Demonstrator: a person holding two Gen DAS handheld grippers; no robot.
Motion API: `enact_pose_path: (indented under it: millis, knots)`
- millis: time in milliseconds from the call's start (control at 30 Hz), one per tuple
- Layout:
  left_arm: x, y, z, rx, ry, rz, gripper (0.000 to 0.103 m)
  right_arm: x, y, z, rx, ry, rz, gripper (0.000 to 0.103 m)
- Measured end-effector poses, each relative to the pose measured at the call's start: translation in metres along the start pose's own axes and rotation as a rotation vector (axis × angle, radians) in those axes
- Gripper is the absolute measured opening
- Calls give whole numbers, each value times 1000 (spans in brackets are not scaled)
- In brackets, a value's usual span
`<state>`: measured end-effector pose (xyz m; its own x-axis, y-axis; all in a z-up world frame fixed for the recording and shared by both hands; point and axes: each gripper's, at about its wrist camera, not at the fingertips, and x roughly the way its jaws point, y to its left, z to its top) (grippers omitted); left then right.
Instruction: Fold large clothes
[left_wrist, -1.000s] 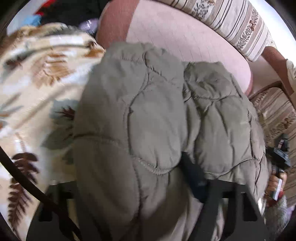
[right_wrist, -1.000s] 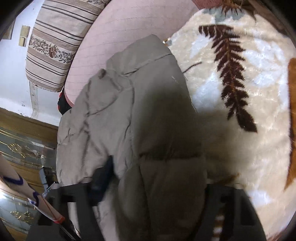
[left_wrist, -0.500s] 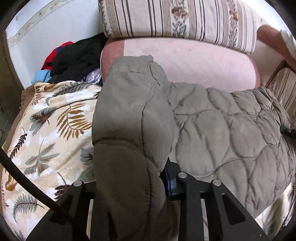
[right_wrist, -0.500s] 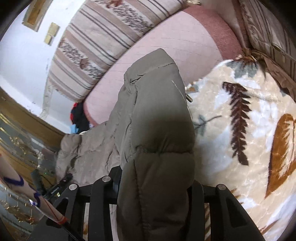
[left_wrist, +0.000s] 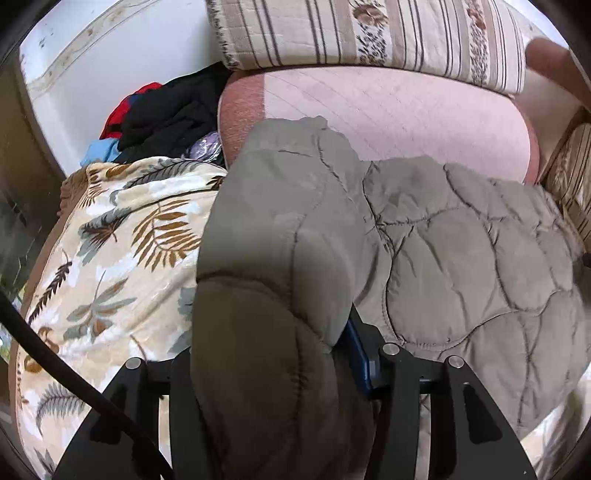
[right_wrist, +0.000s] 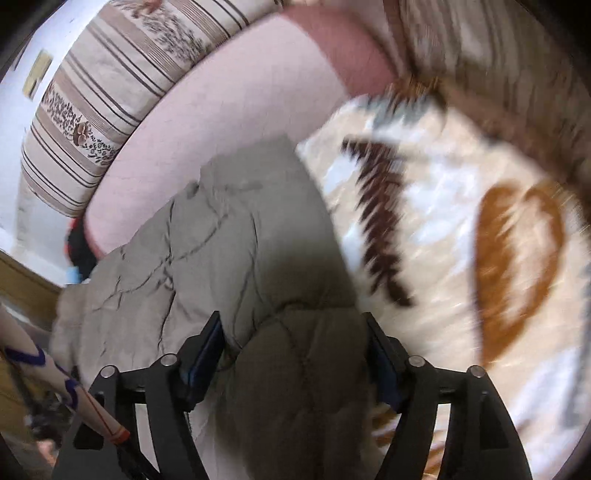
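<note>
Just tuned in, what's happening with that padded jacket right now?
A person is folding the olive quilted jacket on a leaf-print blanket, one gripper in each hand. The left gripper and right gripper each have a thick fold between the jaws, which have just been opening. A pink cushion lies behind.

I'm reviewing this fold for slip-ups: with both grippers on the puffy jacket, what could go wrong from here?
1. The right gripper has just been opening around a thick roll of the quilted jacket; that side may drop and undo the fold.
2. The left gripper has also just been opening; the bulky padding could spring out.
3. The jacket lies partly on the leaf-print blanket, which could drag along.
</note>
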<state>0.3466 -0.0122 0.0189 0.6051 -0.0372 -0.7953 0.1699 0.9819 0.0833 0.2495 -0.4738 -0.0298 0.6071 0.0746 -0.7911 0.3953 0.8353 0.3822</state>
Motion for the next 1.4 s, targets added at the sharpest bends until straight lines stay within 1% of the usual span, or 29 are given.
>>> enact_pose_path:
  millis: [33, 133, 200, 300, 333, 400, 467, 533, 567, 667, 733, 800, 867, 1000, 1067, 1100, 1200, 1267, 1333, 1400]
  knots:
    - [-3, 2, 0, -7, -2, -3, 50, -13, 6, 2, -31, -35, -39, 80]
    - [-16, 4, -1, -12, -8, 1, 50, -40, 22, 4, -108, -95, -101, 80]
    - [-24, 5, -2, -10, -20, 10, 50, -51, 34, 5, -151, -122, -108, 80]
    - [-34, 8, -5, -5, -29, 35, 57, -58, 55, 2, -201, -133, -96, 82]
    - [-37, 11, -6, -5, -38, 55, 61, -56, 62, 1, -212, -127, -89, 82]
    - [-43, 18, -6, -9, -58, 84, 62, -52, 73, -4, -234, -114, -83, 82]
    - [-50, 31, -4, -42, -89, 111, 63, -43, 83, -12, -261, -101, -83, 82]
    - [-54, 41, 1, -82, -117, 112, 64, -32, 92, -16, -283, -94, -86, 82]
    - [-53, 42, 5, -94, -121, 103, 67, -25, 97, -17, -298, -89, -89, 82]
    - [-30, 31, 17, -67, -78, 59, 74, -4, 112, -18, -332, -75, -100, 82]
    - [-1, 23, 22, -57, -28, 53, 74, 12, 120, -17, -360, -72, -125, 82]
    - [32, 20, 23, -67, 21, 65, 74, 32, 122, -16, -380, -63, -172, 82]
    - [56, 18, 21, -68, 50, 76, 74, 43, 118, -13, -369, -61, -187, 83]
    - [81, 17, 22, -65, 43, 87, 77, 58, 101, -3, -325, -55, -167, 88]
    - [88, 20, 24, -78, 46, 81, 81, 67, 93, 0, -301, -41, -154, 90]
    - [90, 21, 24, -85, 50, 76, 81, 72, 89, 2, -282, -32, -141, 91]
    - [90, 27, 26, -110, 66, 62, 82, 76, 84, 2, -256, -28, -134, 92]
    - [78, 28, 25, -97, 52, 85, 81, 69, 88, 2, -265, -40, -164, 92]
    - [59, 28, 20, -67, 28, 113, 81, 48, 93, -3, -275, -83, -191, 92]
    - [35, 28, 11, -50, -10, 119, 81, 29, 94, -8, -271, -106, -182, 92]
